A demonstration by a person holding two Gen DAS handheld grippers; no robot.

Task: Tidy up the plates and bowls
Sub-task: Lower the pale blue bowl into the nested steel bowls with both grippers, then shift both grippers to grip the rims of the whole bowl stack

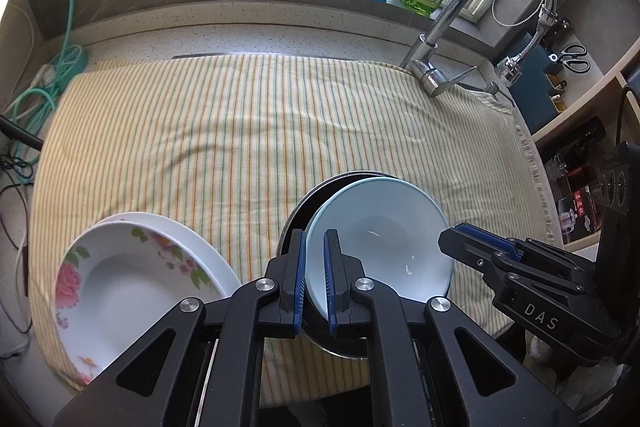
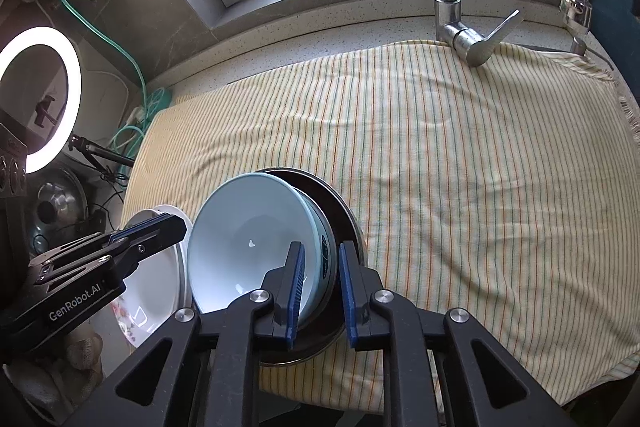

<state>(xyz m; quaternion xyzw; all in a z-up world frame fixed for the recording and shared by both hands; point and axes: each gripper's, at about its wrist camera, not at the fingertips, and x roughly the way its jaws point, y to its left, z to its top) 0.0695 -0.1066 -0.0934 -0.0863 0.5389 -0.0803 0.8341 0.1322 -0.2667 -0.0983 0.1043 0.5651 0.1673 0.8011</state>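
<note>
Stacking looks to be the step in hand: the pale blue bowl [image 1: 380,239] sits tilted inside a dark metal-rimmed pan [image 2: 344,223] on the striped cloth [image 1: 248,123] covering the tabletop, near its front edge. The left tongs [image 1: 316,279] are narrowed onto the bowl's left rim, pinching the wall between their blue pads. The right tongs [image 2: 320,287] straddle the bowl's right wall and the pan's rim with a gap showing, so they seem loose rather than clamped. The next move probably calls for an even lift or for settling the bowl level. The bowl is glossy, smooth and empty; a floral plate [image 1: 120,279] on a white plate lies just left.
</note>
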